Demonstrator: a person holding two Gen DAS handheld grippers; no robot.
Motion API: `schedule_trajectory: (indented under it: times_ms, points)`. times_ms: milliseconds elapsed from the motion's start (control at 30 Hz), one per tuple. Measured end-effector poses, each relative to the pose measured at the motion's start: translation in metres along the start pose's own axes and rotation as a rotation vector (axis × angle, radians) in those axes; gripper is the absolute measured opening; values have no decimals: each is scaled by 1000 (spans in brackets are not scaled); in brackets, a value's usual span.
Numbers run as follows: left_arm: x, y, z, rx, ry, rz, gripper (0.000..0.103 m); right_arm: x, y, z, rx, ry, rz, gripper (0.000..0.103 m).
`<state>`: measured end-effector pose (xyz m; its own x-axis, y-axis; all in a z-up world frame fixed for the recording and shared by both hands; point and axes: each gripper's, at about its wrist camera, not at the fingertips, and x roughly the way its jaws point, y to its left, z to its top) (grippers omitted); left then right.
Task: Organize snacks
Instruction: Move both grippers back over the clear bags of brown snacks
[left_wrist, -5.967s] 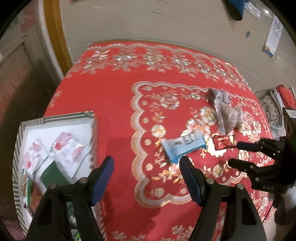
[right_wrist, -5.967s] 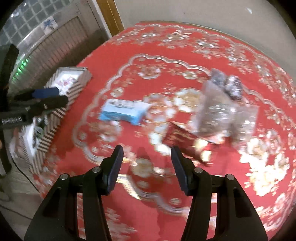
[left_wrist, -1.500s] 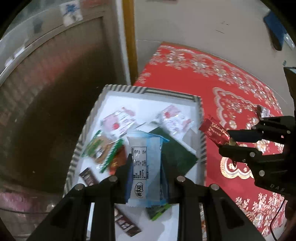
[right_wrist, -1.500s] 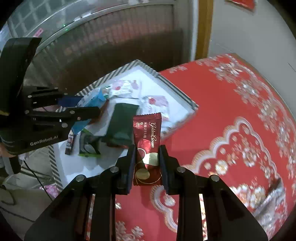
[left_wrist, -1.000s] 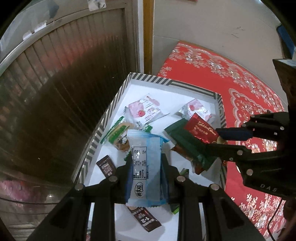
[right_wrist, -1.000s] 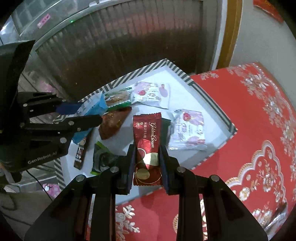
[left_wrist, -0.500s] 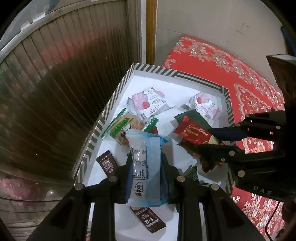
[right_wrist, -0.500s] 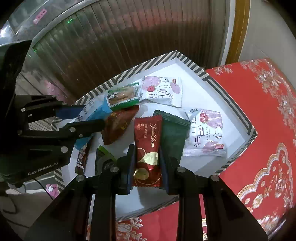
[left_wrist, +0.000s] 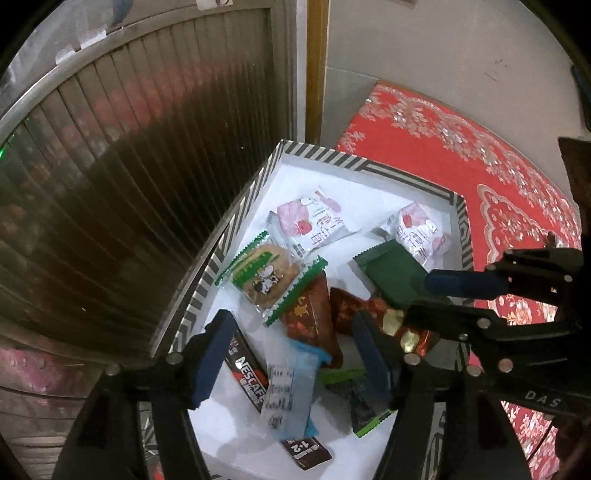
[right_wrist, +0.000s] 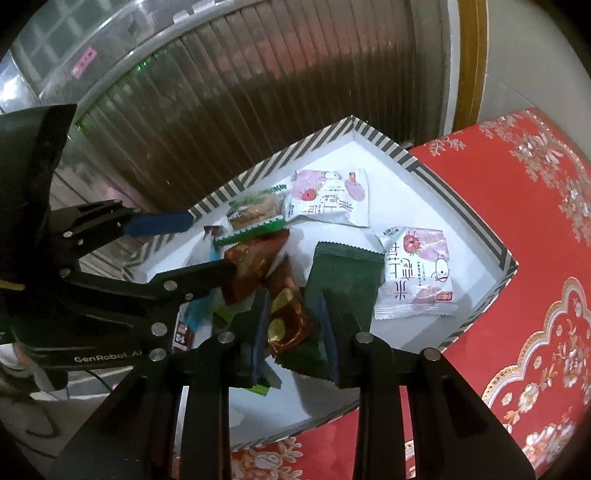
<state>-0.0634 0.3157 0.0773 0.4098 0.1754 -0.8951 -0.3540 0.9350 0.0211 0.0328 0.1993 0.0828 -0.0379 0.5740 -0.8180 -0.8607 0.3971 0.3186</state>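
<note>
Both grippers hang over the striped box (left_wrist: 458, 201), which sits at the edge of the red tablecloth (left_wrist: 480, 162) beside a ribbed shutter (left_wrist: 129, 166). The left gripper (left_wrist: 291, 356) has just been opening: its 2 blue pads stand well apart, and the light-blue snack packet (left_wrist: 290, 391) lies loose between them on the box floor, across a dark Nescafe stick (left_wrist: 247, 373), touched by neither pad.

The right gripper (right_wrist: 291, 325) points down into the box with its jaws only a narrow gap apart. The red-and-gold candy wrapper (right_wrist: 286, 325) sits between them, crumpled and tipped over the dark green packet (right_wrist: 343, 273). Whether the pads are pressing it is hard to judge from here; the wrapper looks slack rather than pinched flat, and the gap seems a touch wider than the wrapper.

Around them in the box: 2 white-and-pink strawberry packets (right_wrist: 332, 197), 1 at the back and 1 by the right wall, a green-edged biscuit pack (left_wrist: 264, 275) by the left wall, and a brown-red packet (left_wrist: 310, 314) in the middle.
</note>
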Motion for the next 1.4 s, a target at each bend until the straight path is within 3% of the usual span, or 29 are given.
schedule_trajectory:
  times_ms: [333, 800, 833, 867, 933, 1167, 1400]
  points:
    - [-13, -43, 18, 70, -51, -35, 71, -35, -32, -38, 99, -37, -51, 27]
    - [-5, -188, 30, 312, -21, -205, 71, -108, -124, -158, 402, -91, -197, 27]
    - [-5, -200, 30, 330, -17, -220, 71, -113, -130, -166, 418, -95, -207, 30]
    - [-4, -210, 30, 344, -14, -233, 71, -120, -138, -175, 442, -101, -224, 43]
    - [-3, -233, 31, 373, 0, -269, 71, -135, -152, -194, 485, -117, -259, 55]
    - [6, -312, 35, 461, 46, -356, 71, -190, -206, -259, 652, -169, -353, 55]
    - [18, -366, 41, 446, 105, -453, 71, -221, -249, -292, 738, -207, -399, 55]
